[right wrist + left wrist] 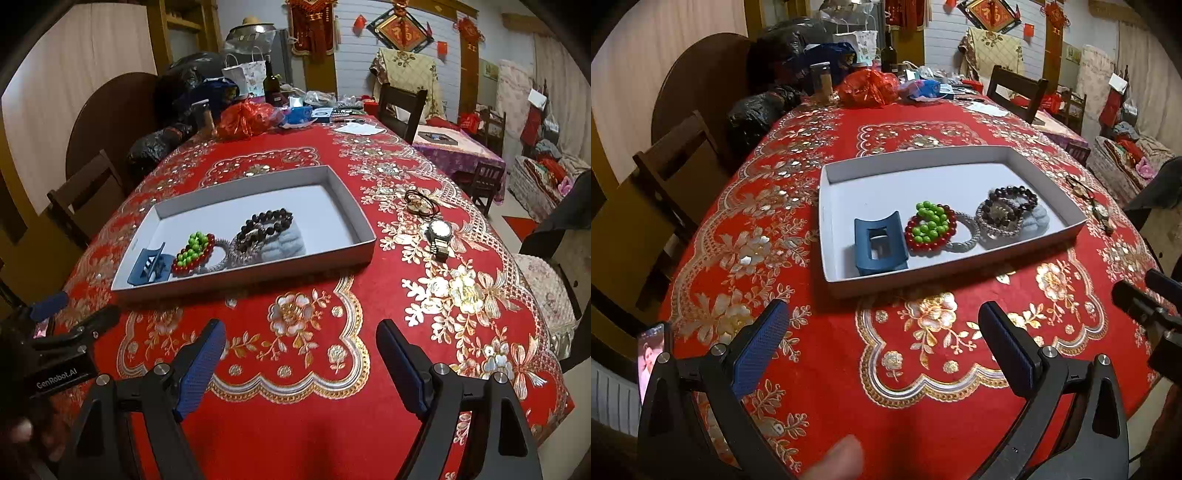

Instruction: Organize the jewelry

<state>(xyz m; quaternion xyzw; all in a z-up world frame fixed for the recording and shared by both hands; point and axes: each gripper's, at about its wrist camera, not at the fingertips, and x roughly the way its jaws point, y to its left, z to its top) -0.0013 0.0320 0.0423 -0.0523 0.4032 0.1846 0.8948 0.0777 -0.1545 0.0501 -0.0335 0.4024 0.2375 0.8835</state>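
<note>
**Two pieces outside the tray, and both tongs empty**

The left tongs [882,314] stand wide apart with nothing between the blue pads, hanging above the red tablecloth [827,369] just short of the white tray [827,206]. The right tongs [301,332] are equally wide and empty, on the near side of the same tray.

Straight ahead of the left tongs, inside the tray, lie a blue hair claw [881,243], a red-and-green bead bracelet [931,227], silver bangles and a dark bead bracelet [1014,199], bunched and overlapping. Ahead and to the right of the right tongs, outside the tray on the cloth, sit a wristwatch [439,234] and, just beyond it, a thin cord bracelet [421,203].

These two look like what remains to be put away. The watch's metal band may slip from the pads if pinched at one end. The cord bracelet lies flat on the busy floral pattern, so the pads could close on the cloth instead and drag it. A low carry could catch the tray's right wall and shove it, scattering the overlapping beads.
</note>
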